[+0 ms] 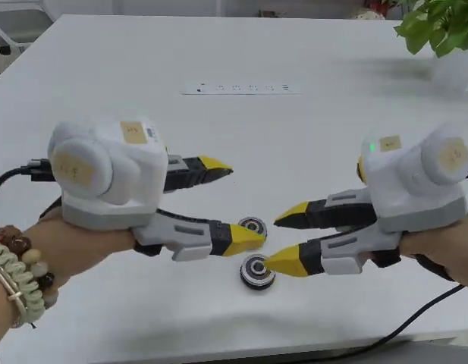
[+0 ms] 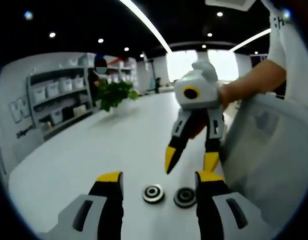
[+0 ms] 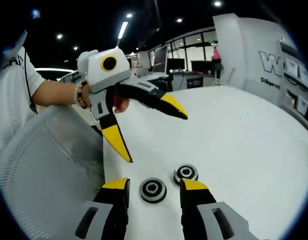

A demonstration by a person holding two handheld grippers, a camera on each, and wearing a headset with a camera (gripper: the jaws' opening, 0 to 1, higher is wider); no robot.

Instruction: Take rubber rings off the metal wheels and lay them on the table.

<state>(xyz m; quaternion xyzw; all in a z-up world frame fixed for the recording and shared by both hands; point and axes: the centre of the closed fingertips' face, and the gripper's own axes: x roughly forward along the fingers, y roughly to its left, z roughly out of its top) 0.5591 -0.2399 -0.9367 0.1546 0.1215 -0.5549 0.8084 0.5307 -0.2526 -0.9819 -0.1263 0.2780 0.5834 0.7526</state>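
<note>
Both tongs are empty, nothing gripped. Left tongs (image 1: 243,202) gape wide, with the lower tip just beside the farther wheel (image 1: 252,226); can't tell if it touches. Two metal wheels (image 2: 153,194) sit close together on the white desk (image 1: 309,152), between the opposing tips, with the nearer wheel (image 1: 258,271) toward the desk's front edge. Each seems to carry its rubber ring (image 3: 143,190) as the dark outer band, so I judge no ring is off yet. Right tongs (image 1: 273,243) are open, though narrower than the left. The lower tip is at the nearer wheel's edge, contact unclear. In the right gripper view, one wheel lies in the gap between the jaw tips.

Handling guess: the wheels are small, stiff and dense for their size, and will skate on the smooth desk if nudged sideways. The rings are soft, stretchy and grippy, probably seated in a groove. I'd pin a wheel by its flat faces or hub with one tongs, then hook the ring's outer edge with a single tip of the other and roll it off. Squeezing across the ring only seats it tighter.

A socket strip (image 1: 241,89) is set into the desk behind the wheels, and a plant (image 1: 438,26) stands far right, well apart. Containers: storage bins (image 2: 59,95) on background shelving, contents not readable.
</note>
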